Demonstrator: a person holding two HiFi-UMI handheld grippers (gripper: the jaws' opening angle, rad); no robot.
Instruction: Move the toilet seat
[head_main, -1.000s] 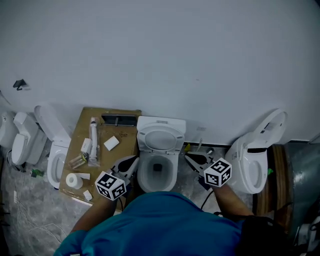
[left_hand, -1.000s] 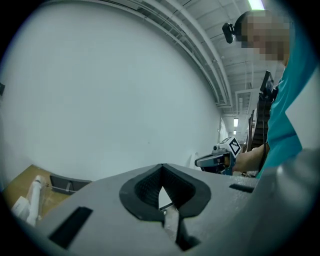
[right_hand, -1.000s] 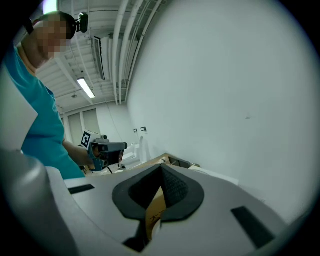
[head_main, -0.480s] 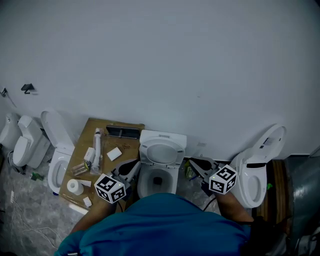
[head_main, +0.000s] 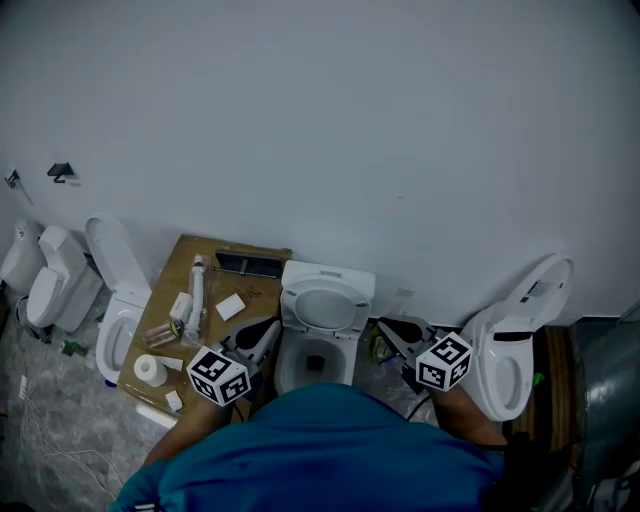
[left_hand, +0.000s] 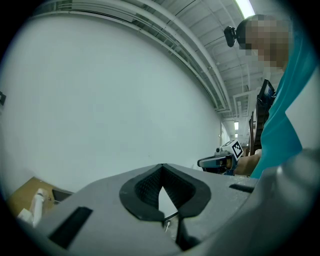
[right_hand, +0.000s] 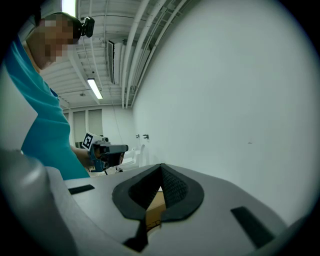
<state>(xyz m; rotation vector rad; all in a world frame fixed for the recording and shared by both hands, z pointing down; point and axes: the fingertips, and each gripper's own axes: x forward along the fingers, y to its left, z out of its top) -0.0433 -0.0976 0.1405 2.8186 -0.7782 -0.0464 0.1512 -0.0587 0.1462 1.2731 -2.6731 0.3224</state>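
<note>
Both grippers have lifted slightly: left gripper (head_main: 266, 330) and right gripper (head_main: 388, 327), jaws together and empty, flank the toilet seat (head_main: 293, 306) between them.

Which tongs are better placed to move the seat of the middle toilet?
Probably left: the left tongs lie closer to the seat than the right tongs. Both are shut, empty.

A plain white wall (head_main: 320, 120) rises over a grey mottled stone floor (head_main: 45, 440); overhead, a long fluorescent tube (right_hand: 94, 88) glows beside white ceiling pipes (right_hand: 134, 47).
</note>
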